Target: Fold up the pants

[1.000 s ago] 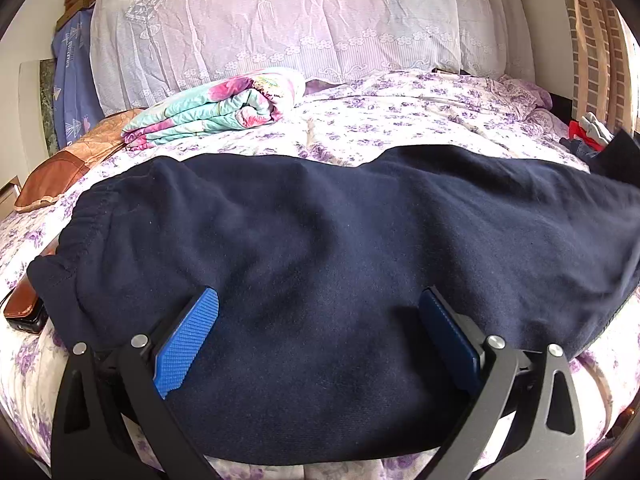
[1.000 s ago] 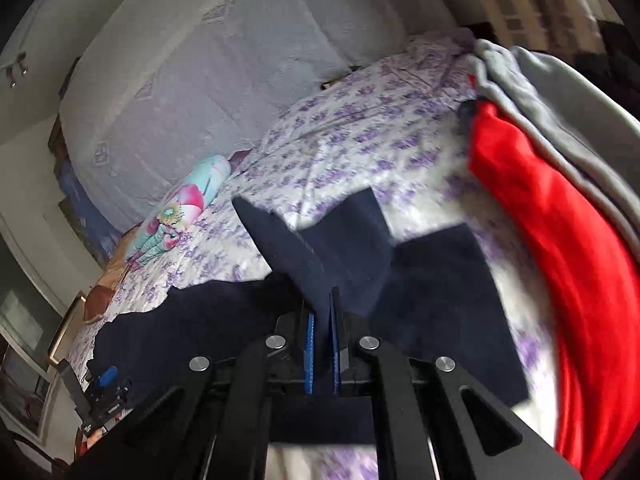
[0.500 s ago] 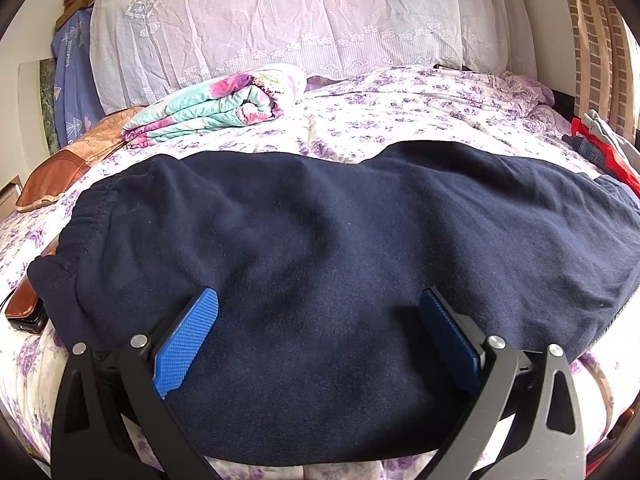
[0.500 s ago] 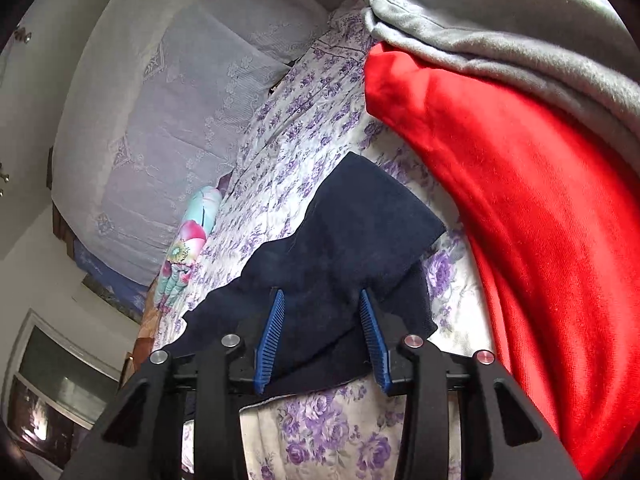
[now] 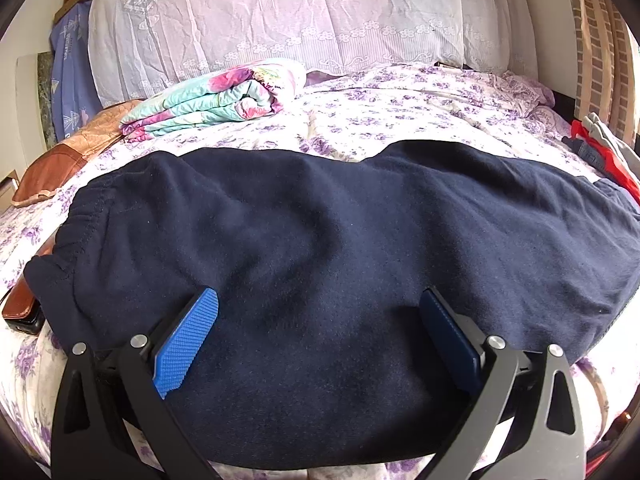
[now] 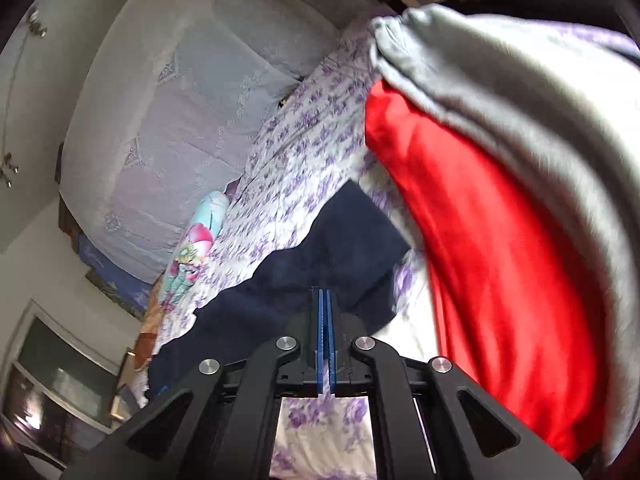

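Note:
Dark navy pants [image 5: 320,240] lie flat across the floral bed, waistband at the left, legs running right. My left gripper [image 5: 318,304] is open, its blue pads spread wide and resting low over the near part of the pants, holding nothing. In the right wrist view the leg end of the pants [image 6: 340,256] lies on the sheet ahead. My right gripper [image 6: 324,294] is shut, pads pressed together just above the near edge of the leg end; no cloth shows between them.
A folded floral quilt [image 5: 212,100] and a brown cushion [image 5: 60,156] lie at the back left. A brown wallet [image 5: 20,308] lies beside the waistband. Red [image 6: 480,240] and grey [image 6: 520,92] garments are piled at the right. A lace-covered headboard [image 5: 300,12] stands behind.
The right gripper let go of the pants leg, opened, then shut empty. The leg end dropped flat onto the bed. The left gripper has not moved.

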`<state>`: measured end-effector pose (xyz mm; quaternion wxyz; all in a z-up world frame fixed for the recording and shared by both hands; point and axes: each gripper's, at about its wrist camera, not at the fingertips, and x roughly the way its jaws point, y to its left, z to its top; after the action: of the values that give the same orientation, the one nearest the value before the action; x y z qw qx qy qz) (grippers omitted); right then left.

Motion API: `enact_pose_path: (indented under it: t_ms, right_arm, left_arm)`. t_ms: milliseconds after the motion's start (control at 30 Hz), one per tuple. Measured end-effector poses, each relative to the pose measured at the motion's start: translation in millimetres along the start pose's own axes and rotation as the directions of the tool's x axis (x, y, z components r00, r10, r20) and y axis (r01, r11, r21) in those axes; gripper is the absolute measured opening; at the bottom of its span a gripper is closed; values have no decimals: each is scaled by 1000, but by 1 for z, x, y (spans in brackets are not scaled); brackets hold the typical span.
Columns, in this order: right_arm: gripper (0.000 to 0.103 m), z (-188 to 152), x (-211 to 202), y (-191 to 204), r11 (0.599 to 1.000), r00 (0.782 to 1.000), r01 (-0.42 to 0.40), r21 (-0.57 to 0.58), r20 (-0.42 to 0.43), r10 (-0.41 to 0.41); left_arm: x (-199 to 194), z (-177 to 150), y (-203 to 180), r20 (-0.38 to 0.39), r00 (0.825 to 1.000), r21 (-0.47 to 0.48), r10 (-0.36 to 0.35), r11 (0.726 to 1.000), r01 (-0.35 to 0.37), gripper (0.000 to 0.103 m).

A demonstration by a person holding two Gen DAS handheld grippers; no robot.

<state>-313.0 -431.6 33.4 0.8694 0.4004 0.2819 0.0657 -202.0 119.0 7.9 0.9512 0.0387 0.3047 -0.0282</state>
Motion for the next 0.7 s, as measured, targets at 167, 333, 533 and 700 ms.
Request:
enact_pose_path:
  t_ms: [167, 333, 533, 700]
  right_arm:
    - [20, -5, 36, 0, 998, 998, -25, 50, -64, 28]
    - [44, -4, 57, 0, 996, 994, -16, 91, -106, 26]
    - [34, -2, 69, 7, 998, 993, 14, 53, -115, -8]
    - [39, -7, 55, 9, 998, 989, -3, 70, -150, 13]
  left_arm:
    - [0, 0, 1, 1, 1000, -2, -1, 1000, 1, 98]
    - [-1, 0, 1, 5, 1000, -1, 1, 1000, -1, 98]
    - [-2, 1, 1, 11, 1000, 0, 6, 1000, -6, 98]
    - [-2, 0, 0, 11, 1000, 0, 6, 1000, -6, 98]
